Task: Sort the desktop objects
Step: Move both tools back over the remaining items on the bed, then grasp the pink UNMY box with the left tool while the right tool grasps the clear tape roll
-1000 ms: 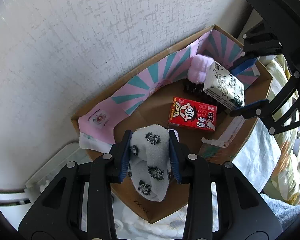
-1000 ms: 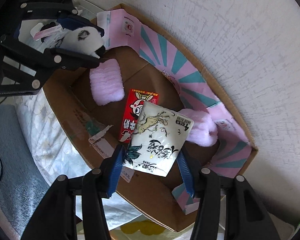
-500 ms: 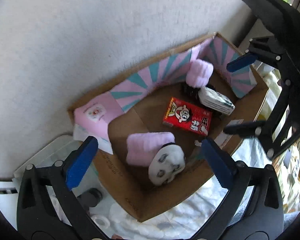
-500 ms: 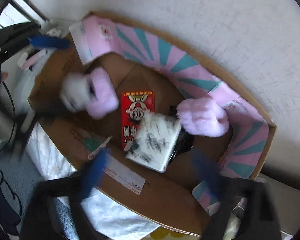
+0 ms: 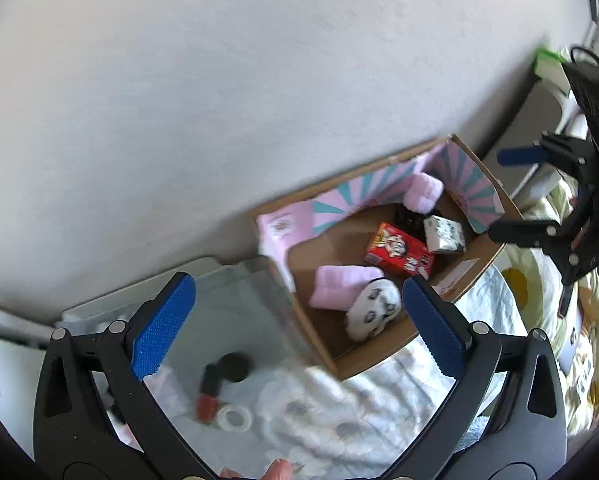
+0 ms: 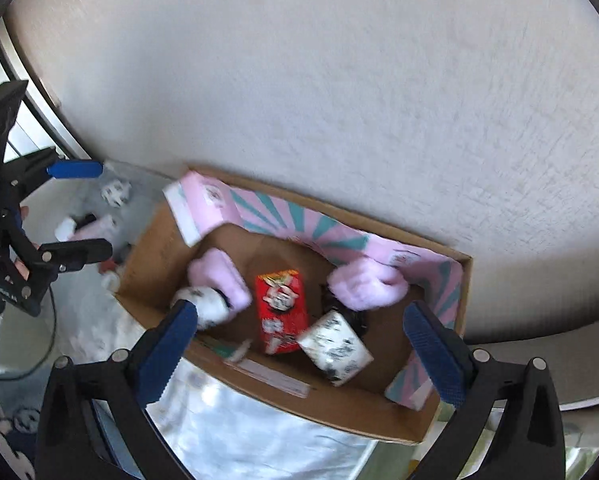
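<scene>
Both your left tool (image 5: 299, 326) and right tool (image 6: 299, 356) hang spread and empty above the cardboard box (image 6: 283, 394), where the panda sock (image 5: 373, 306) and tissue pack (image 6: 335, 346) lie dropped for sorting

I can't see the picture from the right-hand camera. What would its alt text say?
An open cardboard box against a white wall holds a red carton, a white patterned packet, two fluffy pink items and a white spotted cloth. The right gripper hovers above it, its blue-padded fingers spread wide and empty; the left gripper, also open, shows at the left edge.
</scene>
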`<state>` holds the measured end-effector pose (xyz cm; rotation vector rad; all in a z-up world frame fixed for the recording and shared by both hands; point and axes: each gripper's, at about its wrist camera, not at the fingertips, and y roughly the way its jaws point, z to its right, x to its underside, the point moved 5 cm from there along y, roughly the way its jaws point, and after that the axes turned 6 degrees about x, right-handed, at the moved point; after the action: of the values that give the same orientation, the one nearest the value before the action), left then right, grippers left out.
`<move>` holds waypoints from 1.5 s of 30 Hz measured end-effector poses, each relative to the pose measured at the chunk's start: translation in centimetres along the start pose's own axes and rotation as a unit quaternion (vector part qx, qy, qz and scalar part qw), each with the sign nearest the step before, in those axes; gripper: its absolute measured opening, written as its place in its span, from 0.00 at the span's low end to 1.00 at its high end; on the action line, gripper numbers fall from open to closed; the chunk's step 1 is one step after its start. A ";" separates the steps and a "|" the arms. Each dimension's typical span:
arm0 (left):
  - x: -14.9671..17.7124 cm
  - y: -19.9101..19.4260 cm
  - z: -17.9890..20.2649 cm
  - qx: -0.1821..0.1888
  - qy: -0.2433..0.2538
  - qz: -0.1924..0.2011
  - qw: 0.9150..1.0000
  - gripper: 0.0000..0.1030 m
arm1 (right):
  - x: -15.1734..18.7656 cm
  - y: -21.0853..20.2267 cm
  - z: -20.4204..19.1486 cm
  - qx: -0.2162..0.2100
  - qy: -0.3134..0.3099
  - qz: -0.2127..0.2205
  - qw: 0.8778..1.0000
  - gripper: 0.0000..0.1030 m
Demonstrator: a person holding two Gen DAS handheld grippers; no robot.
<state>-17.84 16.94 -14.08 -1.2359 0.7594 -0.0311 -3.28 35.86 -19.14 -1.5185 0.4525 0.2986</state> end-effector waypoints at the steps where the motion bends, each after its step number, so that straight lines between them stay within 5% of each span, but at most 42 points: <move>1: 0.1 -0.9 -0.6 -0.011 -0.003 0.007 1.000 1.00 | -0.1 -0.4 -0.7 -0.002 -0.002 0.006 1.000 1.00; 13: 5.1 -10.2 -8.6 -0.062 -0.066 0.067 0.994 1.00 | -0.4 -1.3 -9.2 -0.001 -0.106 0.031 0.994 1.00; 26: 11.3 -14.5 -16.5 -0.123 -0.128 0.046 0.983 1.00 | -2.8 -2.3 -19.5 -0.070 -0.196 0.057 0.976 1.00; 33: 13.6 -12.7 -16.4 -0.140 -0.086 0.053 0.985 1.00 | -2.2 -1.1 -23.6 -0.066 -0.212 0.048 0.974 1.00; 41: 14.1 -5.7 -15.3 -0.111 -0.012 0.042 0.993 1.00 | 2.2 2.5 -28.1 -0.076 -0.193 0.041 0.977 1.00; 45: 14.7 -1.5 -15.5 -0.106 0.030 0.028 0.993 0.98 | 5.1 6.3 -29.1 -0.039 -0.189 0.051 0.980 1.00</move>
<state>-14.50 -2.61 -22.07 -1.4205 0.8660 0.0595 -4.58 6.66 -26.88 -1.4745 0.2182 0.6778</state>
